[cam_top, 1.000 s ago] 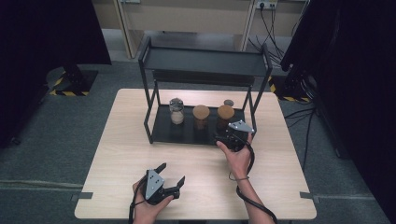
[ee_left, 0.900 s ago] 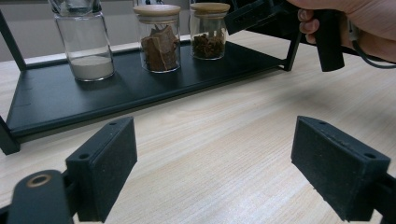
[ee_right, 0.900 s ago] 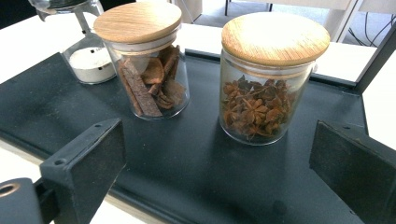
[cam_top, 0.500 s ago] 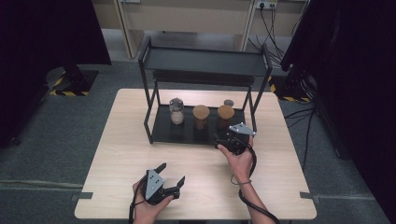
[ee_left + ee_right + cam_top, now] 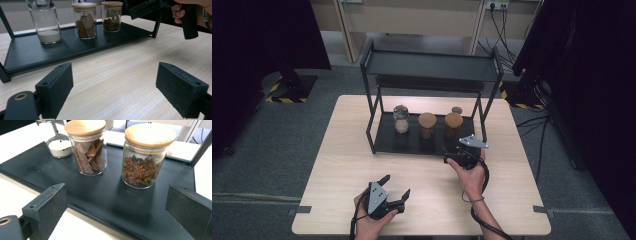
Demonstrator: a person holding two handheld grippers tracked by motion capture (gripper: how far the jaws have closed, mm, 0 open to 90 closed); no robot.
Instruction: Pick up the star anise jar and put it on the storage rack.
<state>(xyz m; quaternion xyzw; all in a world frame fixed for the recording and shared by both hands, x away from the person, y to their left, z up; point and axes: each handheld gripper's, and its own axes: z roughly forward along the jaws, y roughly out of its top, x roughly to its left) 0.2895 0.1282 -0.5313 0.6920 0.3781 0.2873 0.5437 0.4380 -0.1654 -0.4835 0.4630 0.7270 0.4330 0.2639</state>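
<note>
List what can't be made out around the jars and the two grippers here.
- Right gripper, high view: jaws hidden beneath its grey plate.
- Shaker, right gripper view: top cut off by the edge.
- Small round thing behind the star anise jar, high view: too small to identify.

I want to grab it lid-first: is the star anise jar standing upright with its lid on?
Yes. The star anise jar stands upright on the rack's lower shelf, wooden lid seated flat on top.

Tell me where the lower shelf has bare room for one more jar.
The lower shelf is bare left of the white-powder jar and along its front edge. The middle is crowded: the cinnamon jar and star-anise jar stand close.
</note>
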